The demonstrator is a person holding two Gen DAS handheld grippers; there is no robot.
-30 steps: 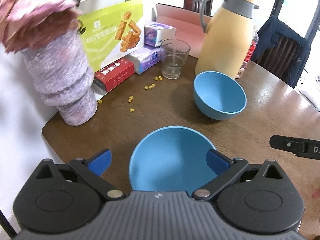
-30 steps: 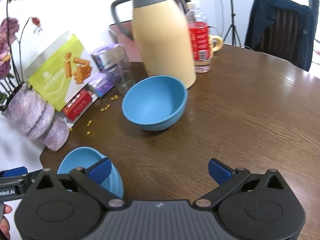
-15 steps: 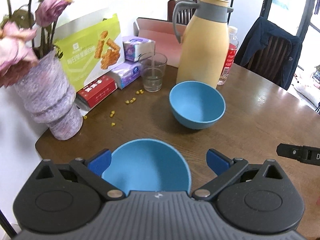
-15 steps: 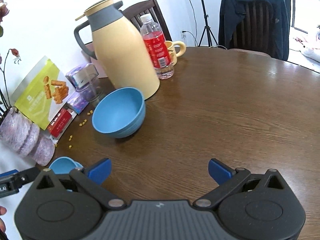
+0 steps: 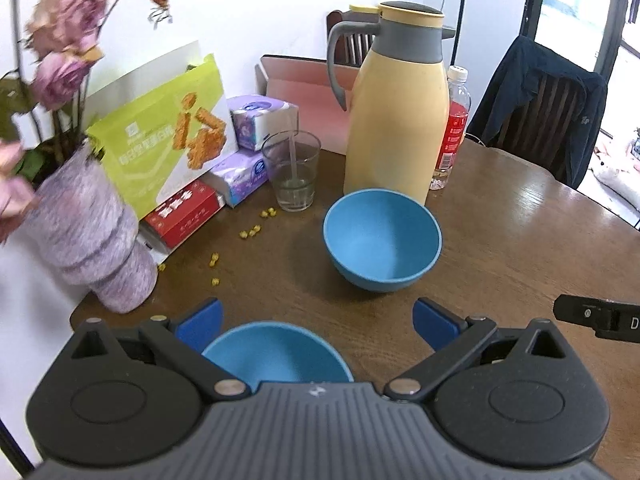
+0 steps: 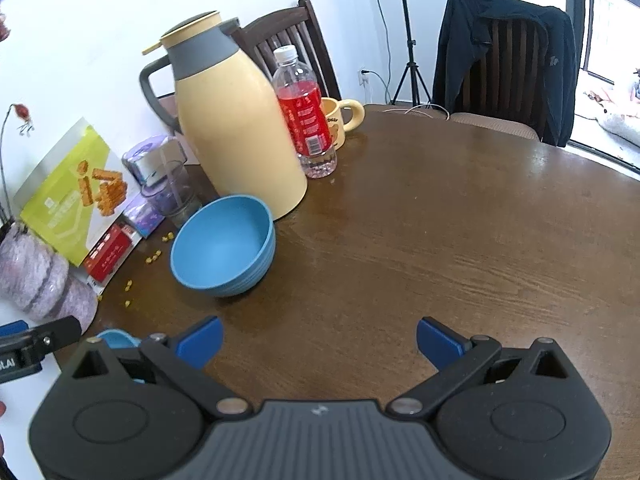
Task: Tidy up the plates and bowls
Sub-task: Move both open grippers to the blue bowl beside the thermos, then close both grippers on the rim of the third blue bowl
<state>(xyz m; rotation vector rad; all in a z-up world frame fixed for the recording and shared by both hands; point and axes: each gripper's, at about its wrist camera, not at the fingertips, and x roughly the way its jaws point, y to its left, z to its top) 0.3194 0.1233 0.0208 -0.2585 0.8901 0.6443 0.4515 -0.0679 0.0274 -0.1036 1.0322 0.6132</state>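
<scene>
Two blue bowls sit on the round brown table. The far blue bowl (image 5: 382, 240) stands in front of the yellow jug; it also shows in the right wrist view (image 6: 224, 246). The near blue bowl (image 5: 276, 354) lies at the table's near edge, partly hidden under my left gripper (image 5: 318, 320), which is open and above it, not touching. A sliver of the near bowl (image 6: 116, 338) shows in the right wrist view. My right gripper (image 6: 320, 340) is open and empty over bare table, right of the bowls.
A yellow jug (image 5: 396, 108), drinking glass (image 5: 294, 172), red-label bottle (image 6: 308, 120), yellow mug (image 6: 340, 116), snack bag (image 5: 168, 140), tissue packs, red box and a purple vase (image 5: 88, 232) crowd the left and back. Yellow crumbs (image 5: 248, 234) lie scattered. Chairs stand behind the table.
Both grippers have pulled back and up from the table. The near bowl slid lower in the left wrist view, and the far bowl looks smaller. Both grippers stay open.
</scene>
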